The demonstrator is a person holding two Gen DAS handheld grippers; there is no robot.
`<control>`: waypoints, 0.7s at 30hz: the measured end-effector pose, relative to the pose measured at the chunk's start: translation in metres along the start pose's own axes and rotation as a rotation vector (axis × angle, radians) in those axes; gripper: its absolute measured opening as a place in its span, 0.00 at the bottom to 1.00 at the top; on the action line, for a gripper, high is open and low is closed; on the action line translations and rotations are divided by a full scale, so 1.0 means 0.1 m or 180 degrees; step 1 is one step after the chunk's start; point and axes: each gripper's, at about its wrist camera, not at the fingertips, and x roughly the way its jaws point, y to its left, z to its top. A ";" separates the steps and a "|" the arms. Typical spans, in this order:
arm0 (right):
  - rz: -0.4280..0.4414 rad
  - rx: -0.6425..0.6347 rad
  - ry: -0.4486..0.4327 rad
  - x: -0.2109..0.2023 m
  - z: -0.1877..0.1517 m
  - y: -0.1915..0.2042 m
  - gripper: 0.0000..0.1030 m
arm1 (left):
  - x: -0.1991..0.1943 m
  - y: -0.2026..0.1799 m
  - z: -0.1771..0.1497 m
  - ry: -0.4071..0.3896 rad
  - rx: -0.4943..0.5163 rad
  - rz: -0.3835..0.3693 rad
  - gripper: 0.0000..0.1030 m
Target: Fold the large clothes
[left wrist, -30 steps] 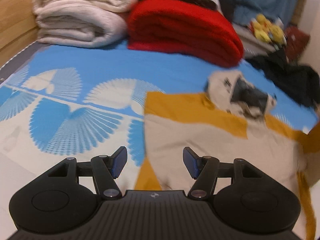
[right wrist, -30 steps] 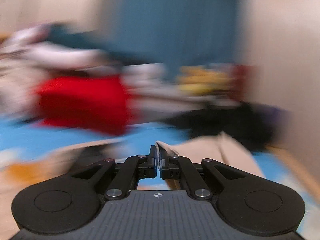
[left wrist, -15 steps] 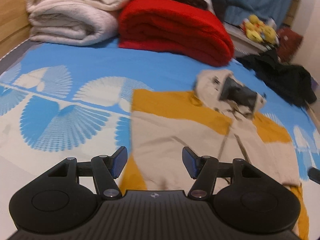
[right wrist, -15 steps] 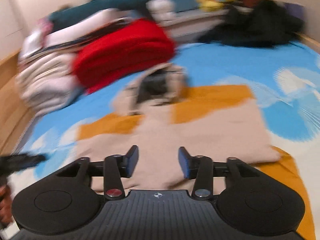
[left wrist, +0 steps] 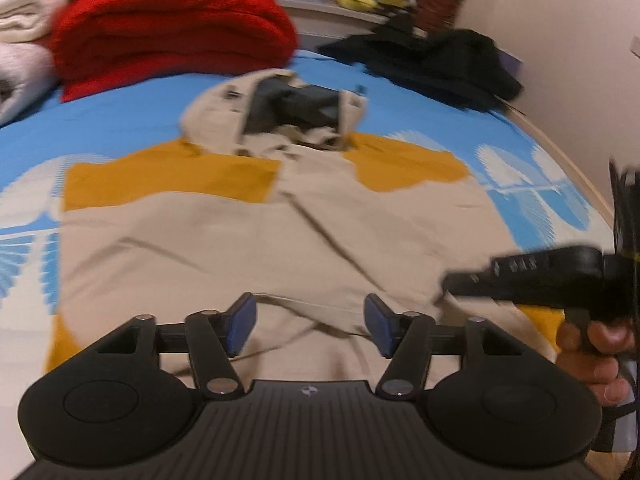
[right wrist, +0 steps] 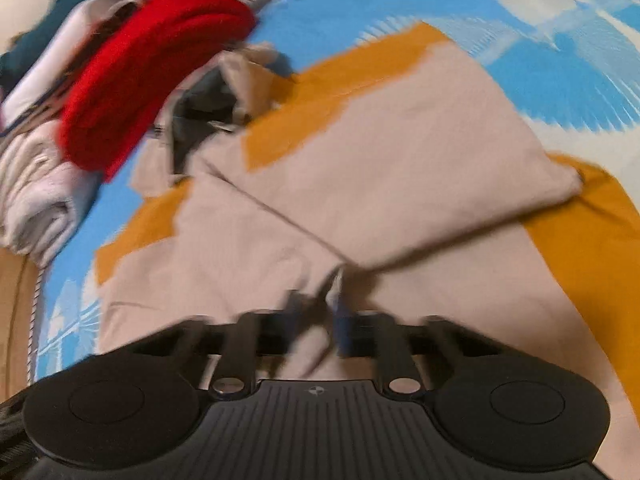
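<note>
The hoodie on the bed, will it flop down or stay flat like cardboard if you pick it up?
The hoodie would probably flop: it is soft cloth with creases and an already folded-over panel. Its hood lies crumpled, so it would likely dangle. The bed sheet under it looks smooth, so a push might slide or bunch it.

One hoodie (left wrist: 248, 248), one red blanket (left wrist: 168, 28), two grippers.

Left gripper (left wrist: 310, 322) jaws opening; right gripper (right wrist: 320, 316) clamped.
</note>
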 end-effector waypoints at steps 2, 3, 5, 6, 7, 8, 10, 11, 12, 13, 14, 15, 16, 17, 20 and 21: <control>0.0117 -0.0166 -0.0137 -0.07 0.04 0.15 0.02 | 0.08 -0.12 -0.02 0.0024 0.0095 -0.0079 0.76; 0.0189 -0.0237 -0.0207 -0.13 0.06 0.21 0.01 | 0.10 -0.16 -0.03 0.0019 0.0133 -0.0111 0.77; 0.0379 -0.0295 -0.0298 -0.23 0.09 0.30 0.01 | 0.13 -0.24 -0.04 -0.0015 0.0171 -0.0171 0.77; 0.0476 -0.0316 -0.0326 -0.25 0.10 0.33 0.00 | 0.15 -0.26 -0.04 -0.0045 0.0171 -0.0204 0.77; 0.0579 -0.0349 -0.0355 -0.28 0.11 0.37 0.00 | 0.16 -0.29 -0.04 -0.0083 0.0159 -0.0229 0.77; 0.0651 -0.0378 -0.0373 -0.30 0.12 0.40 0.00 | 0.16 -0.30 -0.03 -0.0114 0.0143 -0.0242 0.77; 0.0821 -0.0442 -0.0383 -0.36 0.13 0.44 0.00 | 0.14 -0.31 0.00 -0.0233 0.0098 -0.0248 0.76; 0.0923 -0.0476 -0.0379 -0.37 0.13 0.47 0.00 | 0.11 -0.30 0.01 -0.0299 0.0078 -0.0247 0.75; 0.1000 -0.0495 -0.0376 -0.37 0.14 0.49 0.00 | 0.09 -0.30 0.03 -0.0368 0.0064 -0.0253 0.66; 0.1075 -0.0505 -0.0368 -0.39 0.14 0.49 0.00 | 0.07 -0.29 0.05 -0.0437 0.0064 -0.0278 0.36; 0.1154 -0.0505 -0.0351 -0.40 0.15 0.50 0.01 | 0.04 -0.26 0.07 -0.0483 0.0072 -0.0307 0.12; 0.1196 -0.0490 -0.0343 -0.40 0.16 0.51 0.04 | 0.01 -0.25 0.10 -0.0526 0.0072 -0.0266 0.00; 0.1182 -0.0440 -0.0361 -0.40 0.17 0.50 0.09 | -0.06 -0.20 0.12 -0.0650 0.0035 -0.0125 0.00; 0.1147 -0.0381 -0.0377 -0.40 0.18 0.48 0.16 | -0.12 -0.15 0.16 -0.0747 -0.0033 0.0002 0.00; 0.0892 -0.0052 -0.0387 -0.30 0.22 0.34 0.35 | -0.40 0.19 0.22 -0.1060 -0.0615 0.0377 0.00; 0.0773 0.0060 -0.0366 -0.26 0.22 0.30 0.35 | -0.47 0.31 0.23 -0.1111 -0.0792 0.0489 0.00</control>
